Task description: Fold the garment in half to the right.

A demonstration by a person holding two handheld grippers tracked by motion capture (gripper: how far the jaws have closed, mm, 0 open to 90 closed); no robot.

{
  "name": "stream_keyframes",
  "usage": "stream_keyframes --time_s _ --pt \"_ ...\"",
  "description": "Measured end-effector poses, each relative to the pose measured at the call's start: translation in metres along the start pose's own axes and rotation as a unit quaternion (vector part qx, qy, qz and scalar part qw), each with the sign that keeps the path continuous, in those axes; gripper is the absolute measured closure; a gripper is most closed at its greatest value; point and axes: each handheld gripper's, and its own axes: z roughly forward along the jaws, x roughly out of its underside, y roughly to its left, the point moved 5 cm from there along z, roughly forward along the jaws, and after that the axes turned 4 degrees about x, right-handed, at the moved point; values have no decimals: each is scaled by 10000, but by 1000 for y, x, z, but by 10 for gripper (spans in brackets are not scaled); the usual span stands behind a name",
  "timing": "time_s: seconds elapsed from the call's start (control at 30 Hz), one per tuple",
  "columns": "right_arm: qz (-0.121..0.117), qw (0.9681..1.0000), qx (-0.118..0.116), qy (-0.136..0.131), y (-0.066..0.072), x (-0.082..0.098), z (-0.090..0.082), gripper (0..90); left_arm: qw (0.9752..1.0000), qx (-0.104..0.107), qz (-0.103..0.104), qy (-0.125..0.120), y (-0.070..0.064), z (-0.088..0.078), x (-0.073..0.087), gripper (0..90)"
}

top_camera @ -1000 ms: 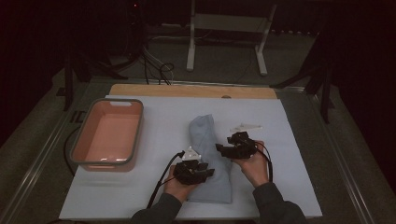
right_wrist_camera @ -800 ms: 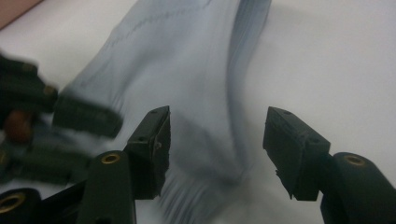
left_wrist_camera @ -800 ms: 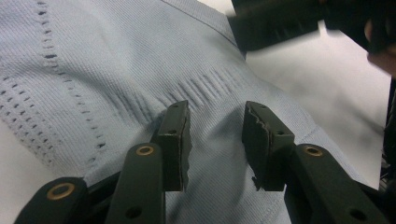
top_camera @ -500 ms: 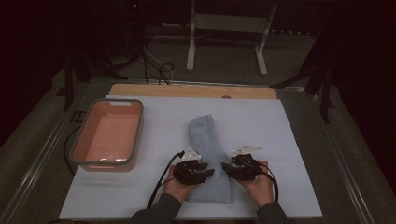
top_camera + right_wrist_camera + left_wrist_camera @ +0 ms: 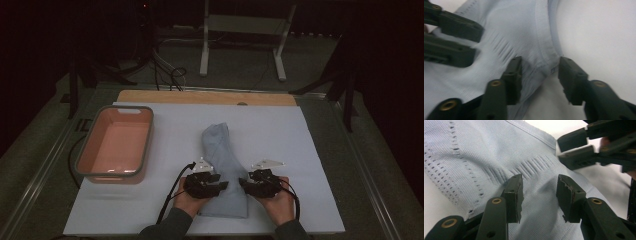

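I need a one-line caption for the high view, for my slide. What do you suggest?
A person's left gripper and right gripper meet over a folded light-blue garment beside a pink tray.

garment [image 5: 499,152]: pale blue ribbed knit cloth, matt, with rows of small eyelets
jaw pads: black, matt, chipped edges, probably rubber
tray [image 5: 116,143]: smooth pink plastic, grey rim
table cover [image 5: 300,140]: white, matt

One folded light-blue ribbed knit garment [image 5: 223,167], centre near. One pink rectangular plastic tub with grey rim [image 5: 83,155], left. Two black two-jaw grippers: left gripper [image 5: 225,185], right gripper [image 5: 242,182], near edge. One white table mat [image 5: 310,150]. One wooden board strip [image 5: 165,96], far.
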Motion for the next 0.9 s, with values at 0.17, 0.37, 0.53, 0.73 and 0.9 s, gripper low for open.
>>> stream_keyframes --time_s 0.17,0.37,0.53,0.73,0.9 --pt "74 9998 -196 59 8 10 -10 439 10000 -40 -14 22 1 2 0 581" --pt "4 9990 -342 279 19 23 -9 430 10000 -65 -36 20 1 3 0 585" --pt "31 9983 -410 404 20 26 -6 453 10000 -64 -48 21 1 3 0 586" --pt "118 9966 -505 644 23 30 -2 511 10000 -68 -48 33 1 3 0 586" --pt "61 9955 -611 717 27 31 -1 677 10000 -73 -36 42 1 4 0 587"
